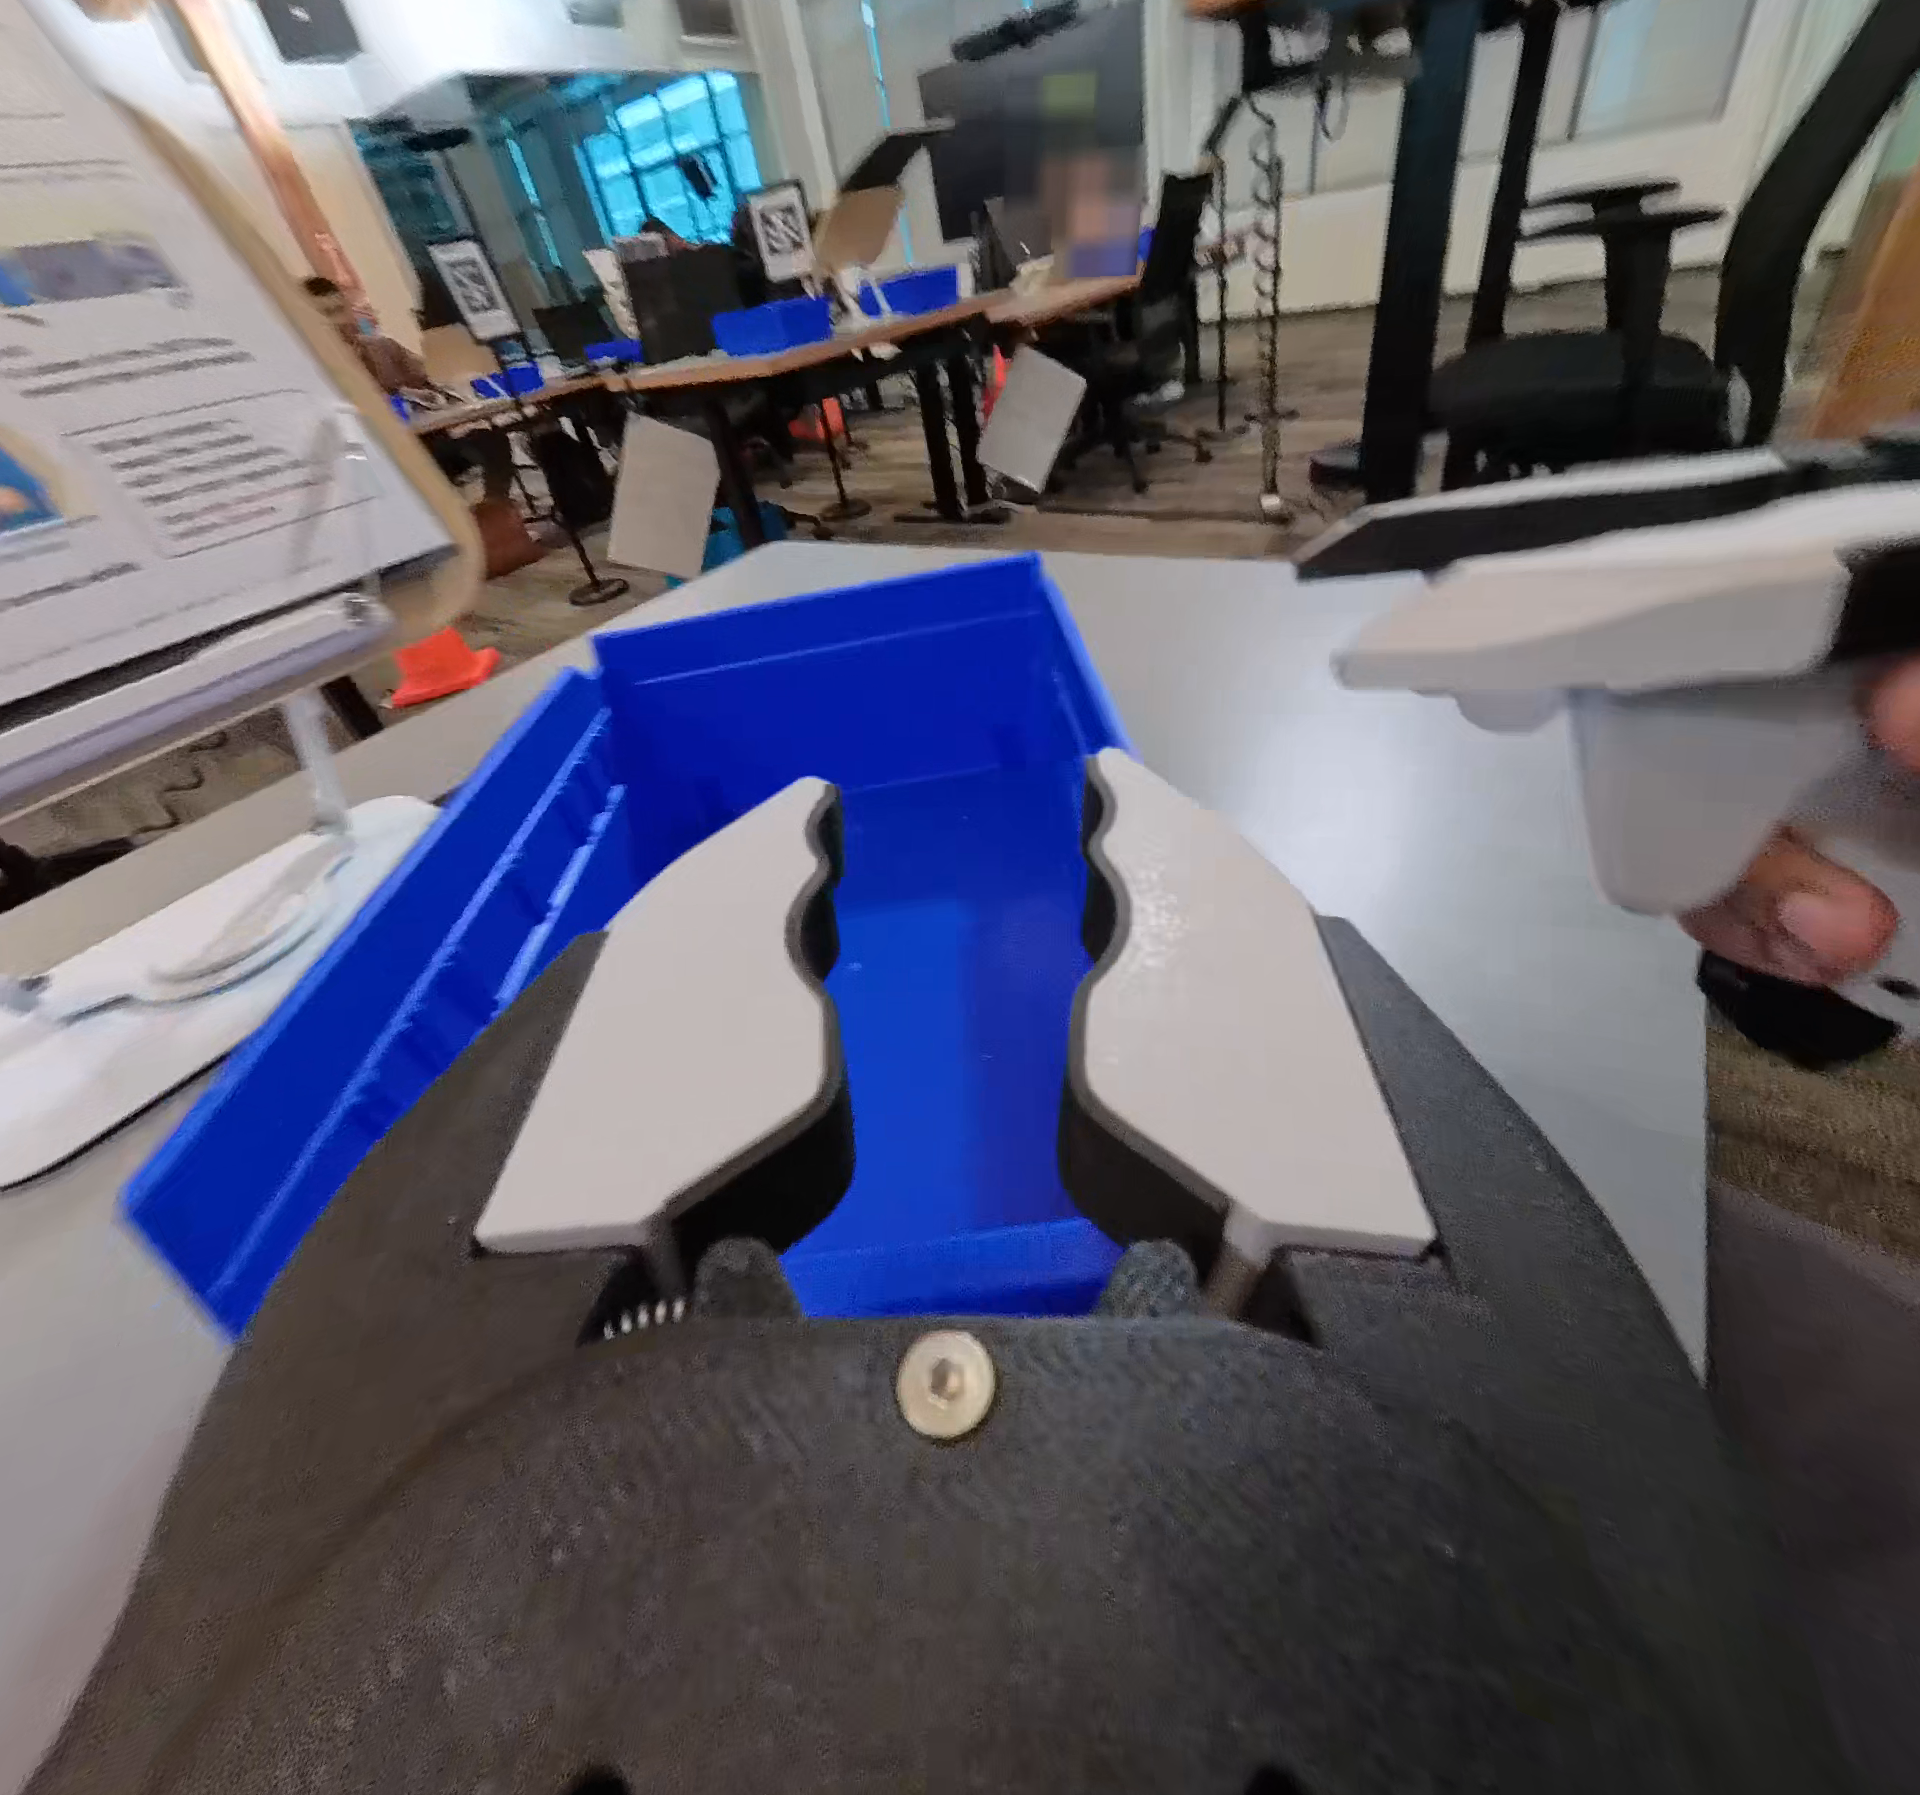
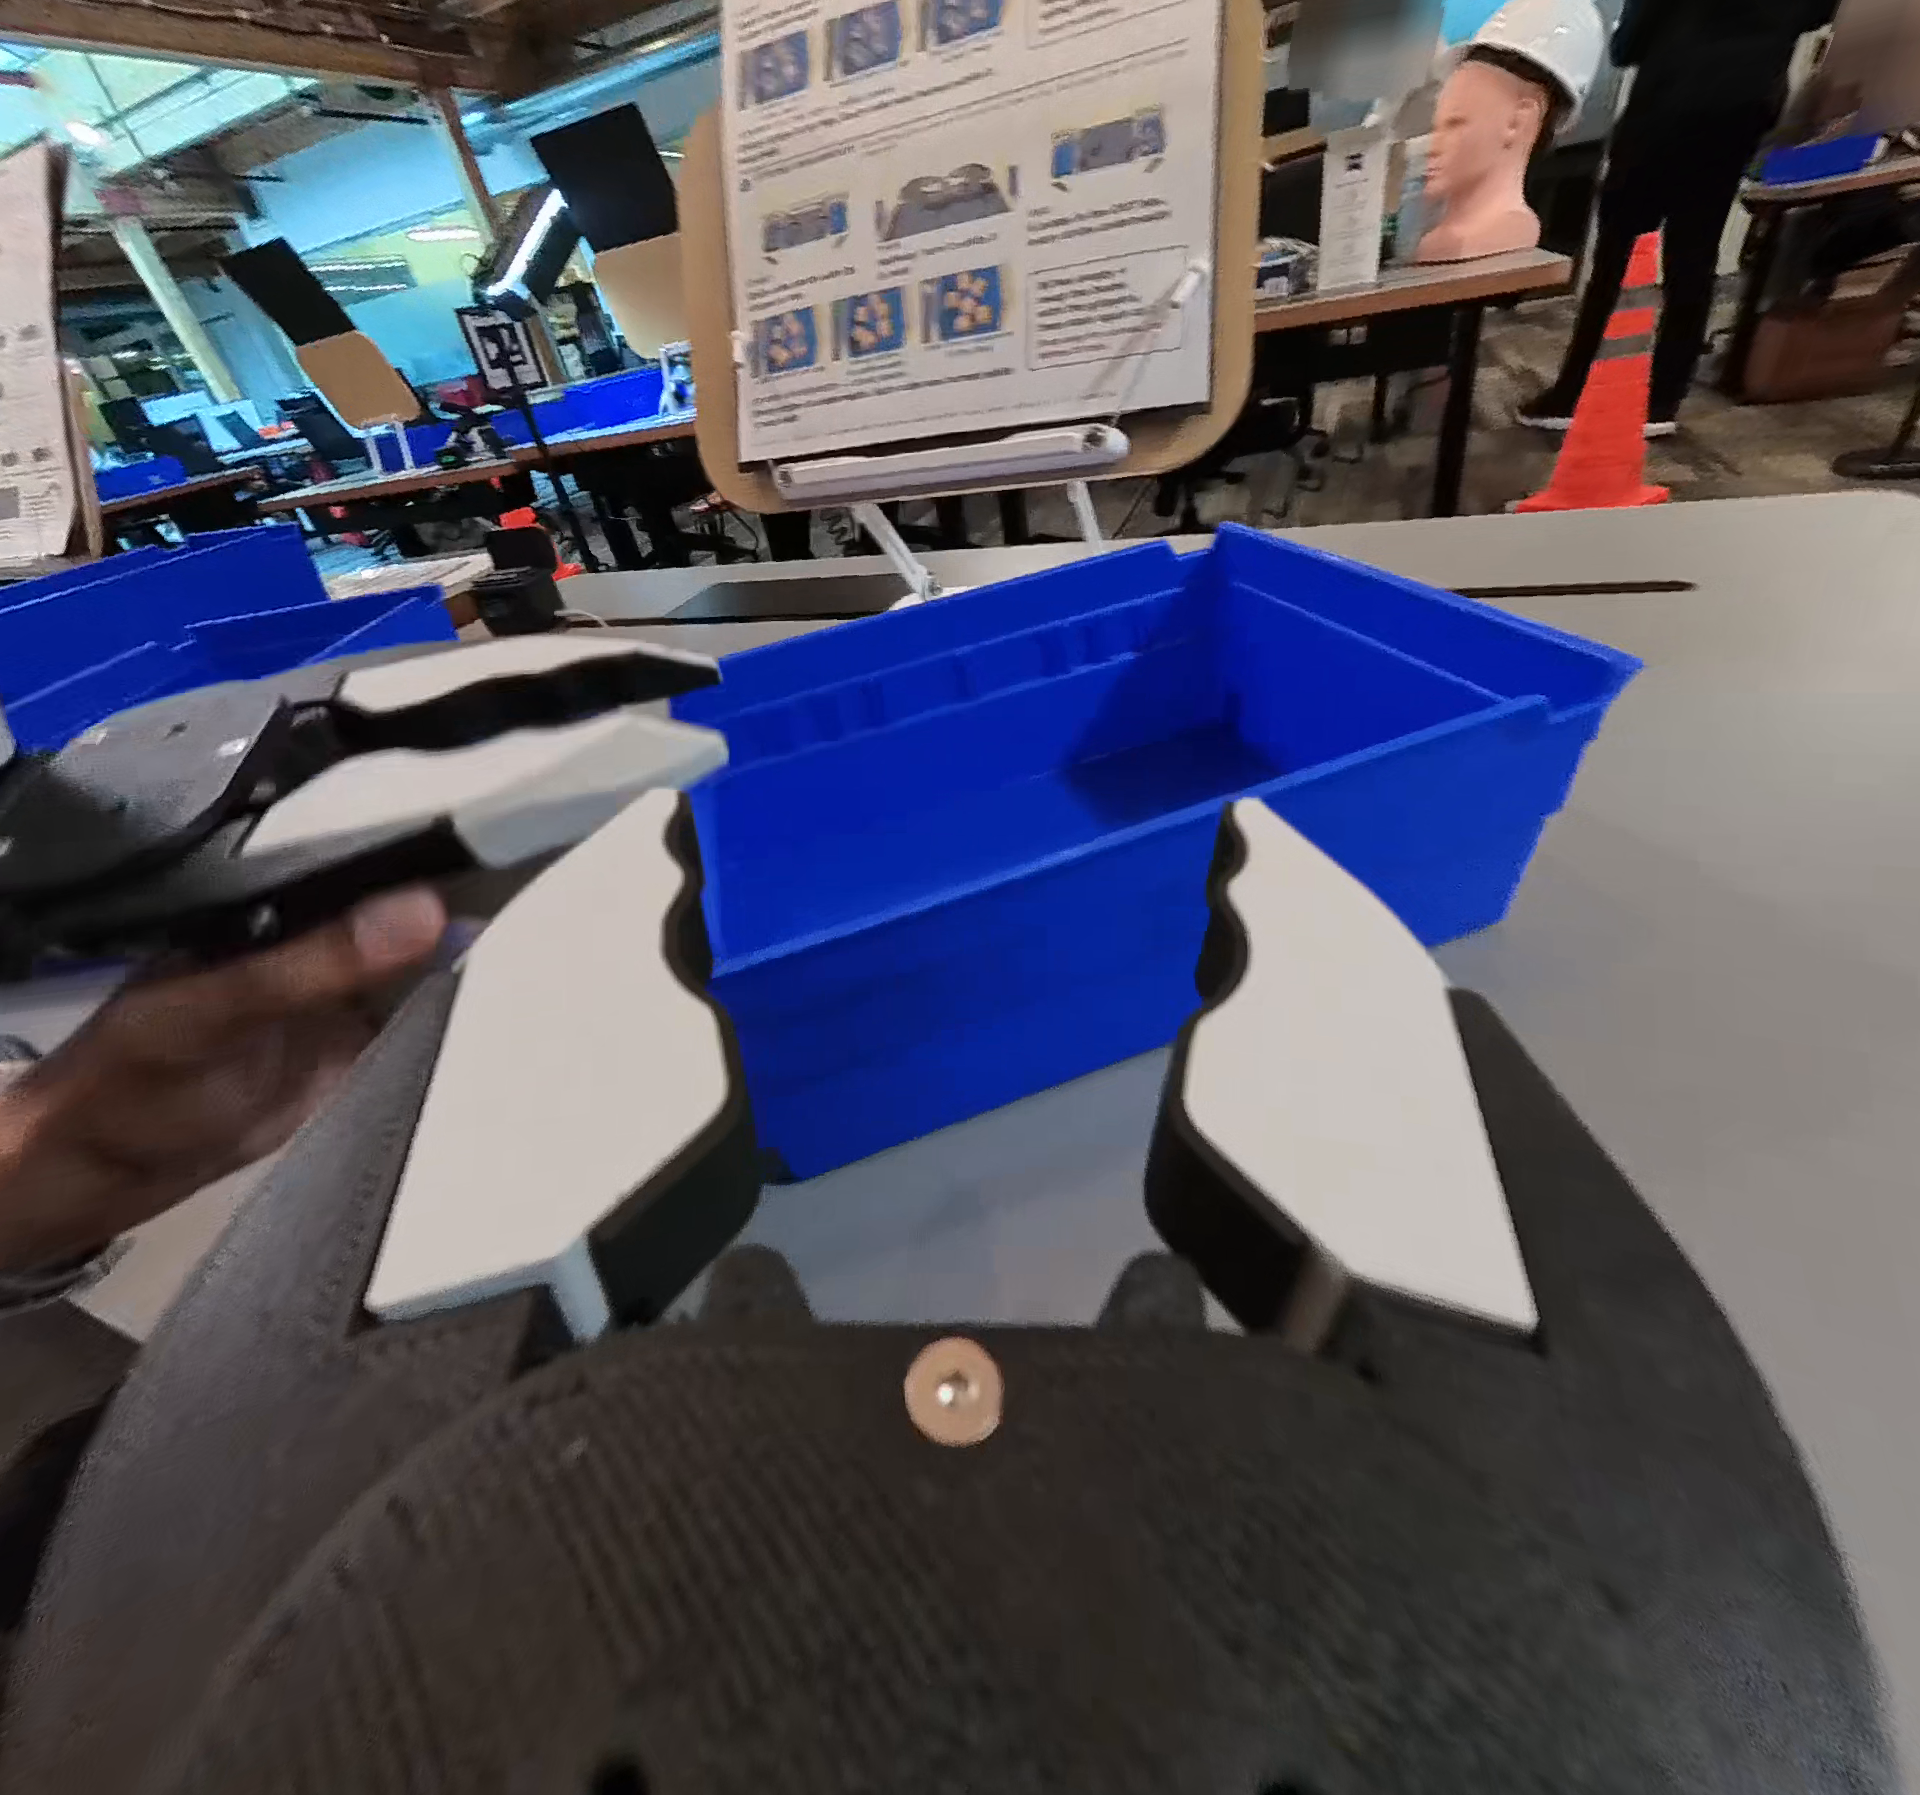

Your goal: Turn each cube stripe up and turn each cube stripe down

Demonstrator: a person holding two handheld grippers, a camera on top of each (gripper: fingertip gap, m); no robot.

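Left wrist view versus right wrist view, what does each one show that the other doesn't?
Only the left wrist view looks down onto the blue plastic bin's floor; the part in view holds no cube.

Only the right wrist view shows an orange traffic cone and a mannequin head in a white hard hat.

Both show the bin on the grey table, the instruction sheet stand, and both grippers, the left gripper and right gripper, open and empty.

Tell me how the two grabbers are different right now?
The left gripper hangs over the inside of the blue bin, while the right gripper sits outside, facing the bin's wall. The right gripper's fingers are spread wider than the left gripper's. Both are open, empty, with grey fingers.
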